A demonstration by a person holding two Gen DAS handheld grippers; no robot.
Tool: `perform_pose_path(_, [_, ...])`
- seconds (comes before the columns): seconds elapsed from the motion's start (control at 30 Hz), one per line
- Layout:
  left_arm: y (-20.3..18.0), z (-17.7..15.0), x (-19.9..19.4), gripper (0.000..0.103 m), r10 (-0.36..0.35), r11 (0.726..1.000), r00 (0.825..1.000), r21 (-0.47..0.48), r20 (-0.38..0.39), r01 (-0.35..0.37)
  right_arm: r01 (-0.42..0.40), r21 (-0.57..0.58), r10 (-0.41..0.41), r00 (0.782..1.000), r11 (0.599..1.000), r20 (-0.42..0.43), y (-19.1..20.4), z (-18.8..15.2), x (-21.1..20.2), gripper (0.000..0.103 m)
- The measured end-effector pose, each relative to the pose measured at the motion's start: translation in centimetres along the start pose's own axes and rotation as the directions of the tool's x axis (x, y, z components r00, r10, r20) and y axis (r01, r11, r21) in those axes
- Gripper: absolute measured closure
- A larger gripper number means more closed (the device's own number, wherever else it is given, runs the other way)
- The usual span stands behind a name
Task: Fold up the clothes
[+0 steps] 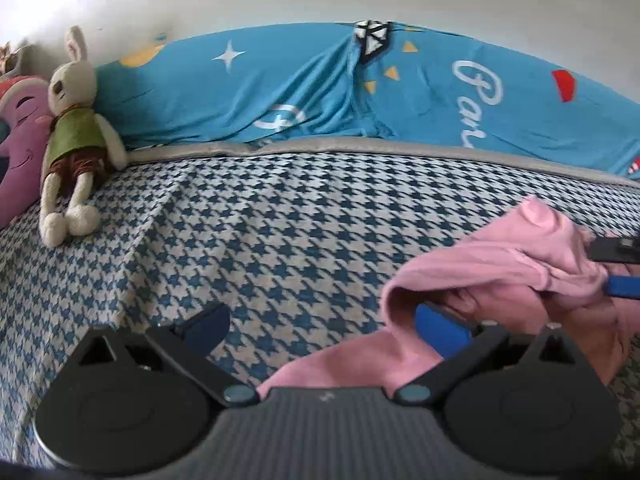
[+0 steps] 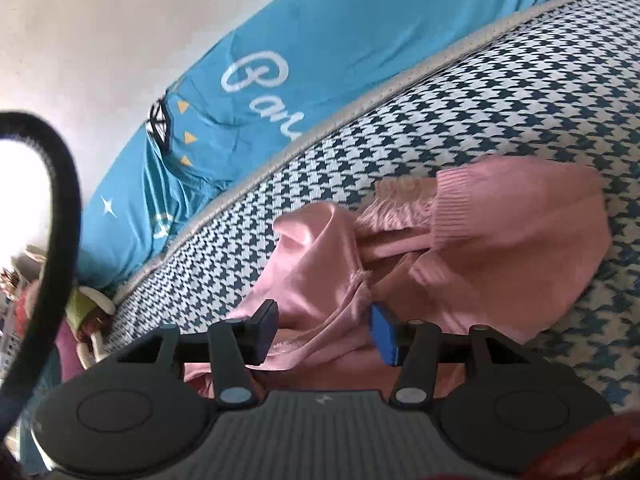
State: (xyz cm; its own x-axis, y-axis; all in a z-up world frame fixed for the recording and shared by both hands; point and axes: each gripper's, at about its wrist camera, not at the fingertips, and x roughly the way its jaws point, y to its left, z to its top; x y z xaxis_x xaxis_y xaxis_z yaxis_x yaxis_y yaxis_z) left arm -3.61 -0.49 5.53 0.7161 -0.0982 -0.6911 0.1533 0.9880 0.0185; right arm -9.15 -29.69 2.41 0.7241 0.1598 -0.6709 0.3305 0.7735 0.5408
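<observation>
Pink garment (image 2: 500, 240) bunched on houndstooth bed cover (image 2: 480, 112), long axis left-near to right-far, ribbed cuff toward far side. Right gripper (image 2: 324, 330) half open, cloth between pads, unpinched. Left gripper (image 1: 324, 324) wide open, fold draped over right finger.

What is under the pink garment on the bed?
The pink garment lies crumpled on the houndstooth bedcover, which shows all around it. Whether anything else sits beneath its folds cannot be seen; the cloth covers that patch.
</observation>
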Motion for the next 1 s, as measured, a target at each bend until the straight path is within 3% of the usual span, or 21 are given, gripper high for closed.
perform_pose_path(0.07, [-0.4, -0.1, -0.4, 0.000, -0.028, 0.999, 1.000, 0.028, 0.005, 0.028, 0.022, -0.056, -0.020, 1.000, 0.998, 0.021, 1.0, -0.3, 0.5, 0.058])
perform_pose_path(0.1, [-0.6, -0.2, -0.5, 0.000, -0.043, 0.998, 0.999, 0.039, 0.006, 0.043, 0.032, -0.084, -0.029, 0.999, 0.996, 0.034, 1.5, -0.4, 0.7, 0.078])
perform_pose_path(0.13, [-0.7, -0.2, -0.6, 0.000, -0.056, 0.997, 0.998, 0.047, 0.007, 0.055, 0.038, -0.106, -0.034, 0.998, 0.994, 0.045, 1.9, -0.5, 0.8, 0.090])
perform_pose_path(0.17, [-0.9, -0.2, -0.5, 0.000, -0.068, 0.996, 0.998, 0.052, 0.007, 0.068, 0.045, -0.128, -0.038, 0.998, 0.991, 0.056, 2.3, -0.6, 0.9, 0.095])
perform_pose_path(0.27, [-1.3, -0.2, -0.4, 0.000, -0.089, 0.994, 0.996, 0.061, 0.013, 0.088, -0.019, -0.158, 0.030, 0.997, 0.987, 0.067, 3.2, -0.6, 1.0, 0.095])
perform_pose_path(0.37, [-1.5, 0.0, -0.5, 0.000, -0.110, 0.992, 0.993, 0.066, 0.029, 0.108, -0.150, -0.194, 0.165, 0.984, 0.970, 0.065, 4.9, -0.4, 0.8, 0.095])
perform_pose_path(0.53, [-1.9, 0.4, -0.8, 0.000, -0.176, 0.983, 0.983, 0.069, 0.055, 0.172, -0.367, -0.271, 0.387, 0.922, 0.890, 0.022, 8.7, -0.6, 0.5, 0.095])
perform_pose_path(0.7, [-2.3, 0.8, -1.1, 0.000, -0.212, 0.976, 0.973, 0.075, 0.095, 0.206, -0.499, -0.348, 0.515, 0.856, 0.794, -0.052, 11.5, -1.2, 0.5, 0.095])
perform_pose_path(0.8, [-1.7, 1.3, -1.5, 0.000, -0.170, 0.986, 0.977, 0.028, 0.132, 0.167, -0.544, -0.352, 0.548, 0.831, 0.762, -0.098, 12.1, -1.6, 0.5, 0.095])
perform_pose_path(0.9, [0.0, 2.1, -1.6, 0.000, -0.118, 0.989, 0.981, -0.075, 0.156, 0.131, -0.550, -0.375, 0.544, 0.829, 0.746, -0.133, 12.4, -2.0, 0.5, 0.092])
perform_pose_path(1.0, [1.7, 2.5, -1.1, 0.000, -0.007, 0.990, 0.989, -0.141, 0.145, 0.028, -0.533, -0.384, 0.522, 0.841, 0.754, -0.143, 12.2, -2.3, 0.3, 0.090])
